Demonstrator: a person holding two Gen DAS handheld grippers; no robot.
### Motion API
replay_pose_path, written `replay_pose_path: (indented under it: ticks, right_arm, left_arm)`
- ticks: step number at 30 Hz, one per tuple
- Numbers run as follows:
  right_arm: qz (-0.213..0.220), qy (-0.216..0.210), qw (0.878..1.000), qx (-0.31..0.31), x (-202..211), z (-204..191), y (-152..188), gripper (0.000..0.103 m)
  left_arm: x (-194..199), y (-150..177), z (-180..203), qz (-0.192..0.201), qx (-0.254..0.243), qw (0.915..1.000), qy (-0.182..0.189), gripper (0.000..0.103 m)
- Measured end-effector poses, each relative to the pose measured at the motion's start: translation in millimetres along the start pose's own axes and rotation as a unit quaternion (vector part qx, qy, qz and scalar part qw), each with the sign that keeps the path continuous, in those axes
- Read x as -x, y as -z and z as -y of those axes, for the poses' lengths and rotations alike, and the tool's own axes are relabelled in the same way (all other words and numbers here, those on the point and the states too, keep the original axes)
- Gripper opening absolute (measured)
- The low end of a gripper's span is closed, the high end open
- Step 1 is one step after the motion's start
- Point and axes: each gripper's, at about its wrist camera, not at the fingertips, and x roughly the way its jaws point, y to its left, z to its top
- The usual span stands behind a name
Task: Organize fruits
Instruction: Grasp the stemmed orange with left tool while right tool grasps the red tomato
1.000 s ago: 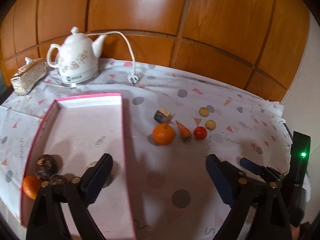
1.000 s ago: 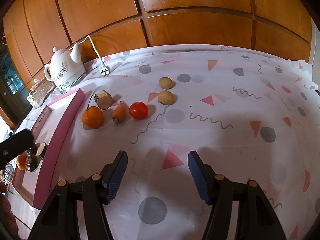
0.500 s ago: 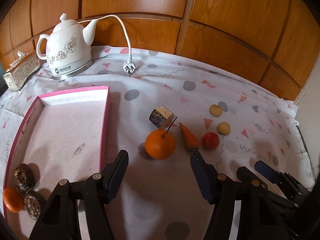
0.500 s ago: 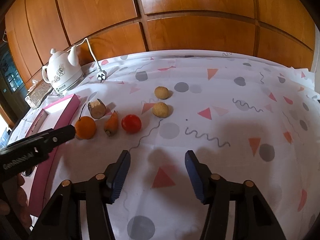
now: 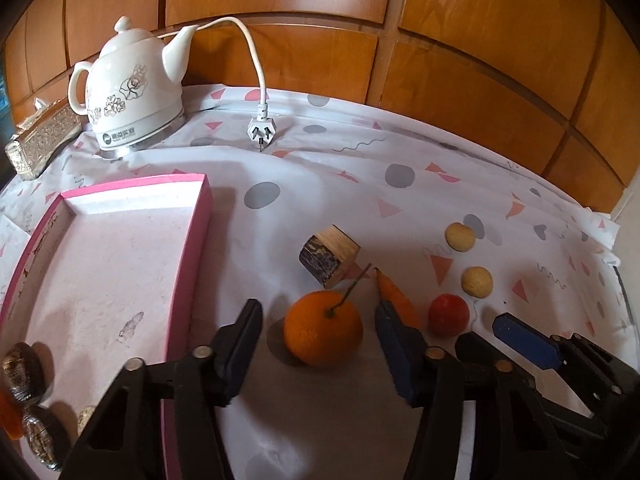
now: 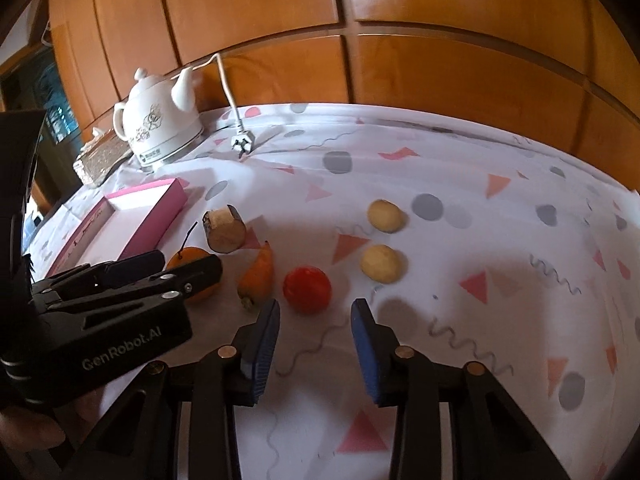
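An orange (image 5: 323, 332) with a stem lies on the patterned cloth between the fingers of my open left gripper (image 5: 320, 322), not gripped. A carrot (image 5: 398, 300), a red tomato (image 5: 449, 314) and two yellow fruits (image 5: 477, 281) lie to its right, a brown cut chunk (image 5: 329, 256) behind it. My right gripper (image 6: 316, 312) is open just short of the tomato (image 6: 307, 289); it also shows in the left wrist view (image 5: 526, 340). The left gripper's fingers (image 6: 188, 276) cover part of the orange (image 6: 191, 258) in the right wrist view.
A pink tray (image 5: 192, 248) lies to the left, with dark round items (image 5: 20, 368) and an orange piece in its near corner. A white kettle (image 5: 132, 92), its loose plug (image 5: 262, 130) and a tissue box (image 5: 40, 140) stand at the back by the wooden wall.
My left gripper has moved right from over the tray and now straddles the orange. My right gripper has moved forward toward the tomato.
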Motion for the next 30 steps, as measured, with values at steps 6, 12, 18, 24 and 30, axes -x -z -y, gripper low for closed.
replay_pose_path:
  ticks: [6,12,18,24,30]
  right_arm:
    - [-0.01,-0.002,1.0,0.011,-16,2,-7,0.037]
    - [-0.023,-0.007,1.0,0.01,-30,5,-11,0.032]
    - [-0.026,-0.001,1.0,0.011,-34,3,-11,0.027]
    - [-0.013,-0.012,1.0,-0.009,-11,4,-2,0.027]
    - [-0.019,0.009,1.0,-0.019,6,5,17,0.027]
  left_arm:
    - [-10,-1,0,-0.012,-0.003,0.9999,0.006,0.045]
    - [-16,-1,-1,-0.005,0.001,1.0,0.008,0.044]
    - [-18,-1,1,-0.003,-0.003,1.0,-0.003,0.043]
    - [-7,6,3,-0.003,-0.009,0.9999,-0.011,0.039]
    - [15,27,13,-0.001,-0.026,0.9996,0.01,0.039]
